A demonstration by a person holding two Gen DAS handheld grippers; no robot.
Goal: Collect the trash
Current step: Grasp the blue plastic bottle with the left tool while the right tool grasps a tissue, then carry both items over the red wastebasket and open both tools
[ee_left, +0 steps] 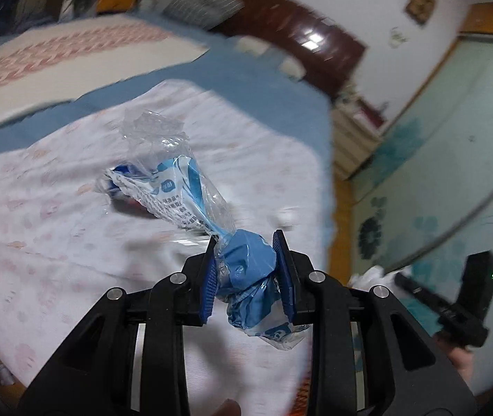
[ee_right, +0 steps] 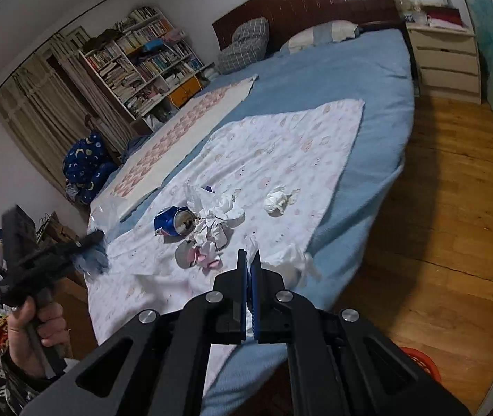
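My left gripper [ee_left: 248, 260] is shut on a crumpled blue and clear plastic wrapper [ee_left: 190, 190], held above the white patterned sheet [ee_left: 55, 228]. In the right wrist view the left gripper [ee_right: 93, 246] shows blurred at the left, over the sheet's edge. My right gripper [ee_right: 249, 260] is shut, a white tissue [ee_right: 295, 260] hanging just beyond its tips; I cannot tell whether it is pinched. On the sheet lie a crushed blue can [ee_right: 173, 222], a pile of crumpled tissues [ee_right: 215, 218], pink scraps [ee_right: 204, 260] and a tissue ball [ee_right: 277, 202].
The sheet lies on a bed with a blue cover [ee_right: 350, 79]. A wooden floor [ee_right: 447, 208] runs along its right side, with an orange basket rim [ee_right: 423, 364] by my right gripper. A bedside drawer unit [ee_right: 447, 62] stands at the back right.
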